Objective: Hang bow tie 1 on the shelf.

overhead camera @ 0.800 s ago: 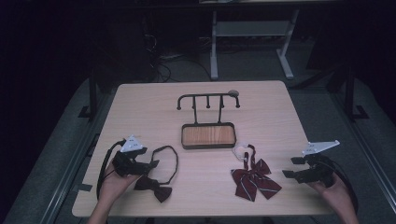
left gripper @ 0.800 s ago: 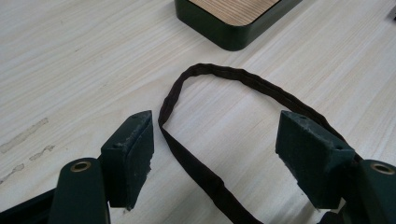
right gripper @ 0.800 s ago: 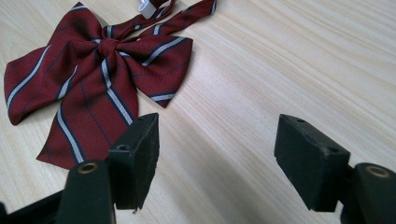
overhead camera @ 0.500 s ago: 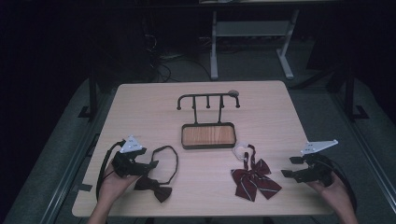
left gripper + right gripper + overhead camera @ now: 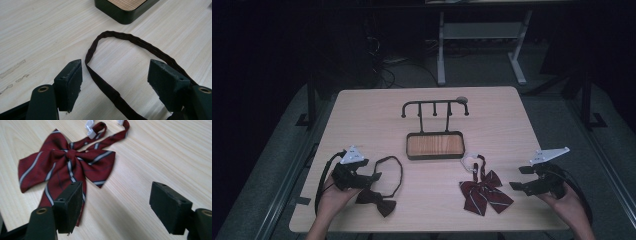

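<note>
While both bow ties lie flat on tabletop [image 5: 377, 107], we judge work barely begun — left claw [image 5: 373, 177] gapes wide over dark bow tie's [image 5: 377, 200] strap, right claw [image 5: 518, 178] wide open, empty, near striped bow tie [image 5: 484, 192]; rack [image 5: 434, 107] bare — hanging left, we judge.

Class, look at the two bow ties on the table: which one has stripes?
The red bow tie, lying near the right gripper. It carries pale diagonal stripes and white clips on its strap; the dark bow tie by the left gripper is plain.

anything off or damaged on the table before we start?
Nothing stands out. The dark bow tie and the red striped bow tie lie flat on the table, the rack stands upright. Left gripper and right gripper are open, holding nothing.
</note>
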Available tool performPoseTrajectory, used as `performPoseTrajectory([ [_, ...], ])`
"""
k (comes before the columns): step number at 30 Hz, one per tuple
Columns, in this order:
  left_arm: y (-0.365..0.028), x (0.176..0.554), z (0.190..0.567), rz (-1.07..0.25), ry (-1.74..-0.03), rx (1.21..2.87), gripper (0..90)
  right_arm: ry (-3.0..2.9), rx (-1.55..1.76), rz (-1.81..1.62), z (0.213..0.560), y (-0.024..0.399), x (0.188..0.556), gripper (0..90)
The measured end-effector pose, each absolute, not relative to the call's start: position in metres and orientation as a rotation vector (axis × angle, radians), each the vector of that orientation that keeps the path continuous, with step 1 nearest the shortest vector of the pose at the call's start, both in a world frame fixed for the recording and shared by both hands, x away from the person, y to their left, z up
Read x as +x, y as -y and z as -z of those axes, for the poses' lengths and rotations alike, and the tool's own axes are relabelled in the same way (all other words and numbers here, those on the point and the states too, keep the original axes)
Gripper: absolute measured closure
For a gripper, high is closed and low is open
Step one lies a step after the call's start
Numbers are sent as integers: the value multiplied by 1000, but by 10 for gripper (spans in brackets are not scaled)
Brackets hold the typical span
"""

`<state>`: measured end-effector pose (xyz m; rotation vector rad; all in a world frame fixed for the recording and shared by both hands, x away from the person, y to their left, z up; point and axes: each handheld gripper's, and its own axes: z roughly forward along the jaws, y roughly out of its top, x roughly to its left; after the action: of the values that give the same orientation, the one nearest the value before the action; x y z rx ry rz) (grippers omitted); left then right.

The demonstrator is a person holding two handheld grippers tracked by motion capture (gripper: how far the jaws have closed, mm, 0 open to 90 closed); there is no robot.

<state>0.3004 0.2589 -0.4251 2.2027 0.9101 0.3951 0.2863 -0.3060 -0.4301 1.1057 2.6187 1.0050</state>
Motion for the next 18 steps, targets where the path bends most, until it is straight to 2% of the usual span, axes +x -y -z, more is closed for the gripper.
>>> performPoseTrajectory([
  [18, -258, 300, 425, -387, -916, 2192, 284, -2699, 1000, -954, 405, 279, 296, 255],
])
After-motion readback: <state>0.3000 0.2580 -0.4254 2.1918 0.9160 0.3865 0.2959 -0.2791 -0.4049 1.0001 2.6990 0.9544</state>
